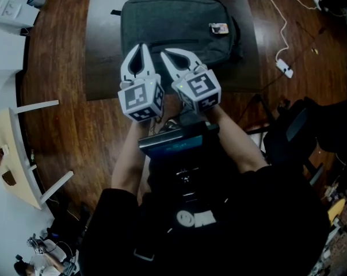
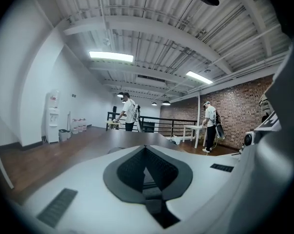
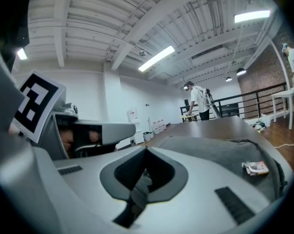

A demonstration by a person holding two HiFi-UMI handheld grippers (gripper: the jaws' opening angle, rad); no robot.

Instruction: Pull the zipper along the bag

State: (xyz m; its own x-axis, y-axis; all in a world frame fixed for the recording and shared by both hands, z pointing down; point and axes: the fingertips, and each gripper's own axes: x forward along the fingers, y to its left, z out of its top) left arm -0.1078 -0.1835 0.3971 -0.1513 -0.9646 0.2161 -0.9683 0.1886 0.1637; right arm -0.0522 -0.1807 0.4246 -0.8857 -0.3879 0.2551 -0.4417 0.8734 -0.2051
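Observation:
A dark grey bag (image 1: 182, 25) lies flat on a dark mat (image 1: 104, 50) on the wooden table, with a small tag (image 1: 218, 28) near its right end. A zipper line (image 1: 182, 41) runs across the bag's front. Both grippers are held side by side over the bag's near edge, above it and not touching it. My left gripper (image 1: 140, 46) has its tips together and holds nothing; its jaws (image 2: 146, 147) meet in the left gripper view. My right gripper (image 1: 165, 53) is also shut and empty (image 3: 146, 150). The right gripper view shows the bag (image 3: 220, 150) and tag (image 3: 255, 168) ahead.
A white cable with a plug (image 1: 284, 68) trails over the table at the right. A pale wooden frame (image 1: 23, 154) stands at the left and a dark chair (image 1: 294, 134) at the right. People (image 2: 128, 112) stand far off at other tables.

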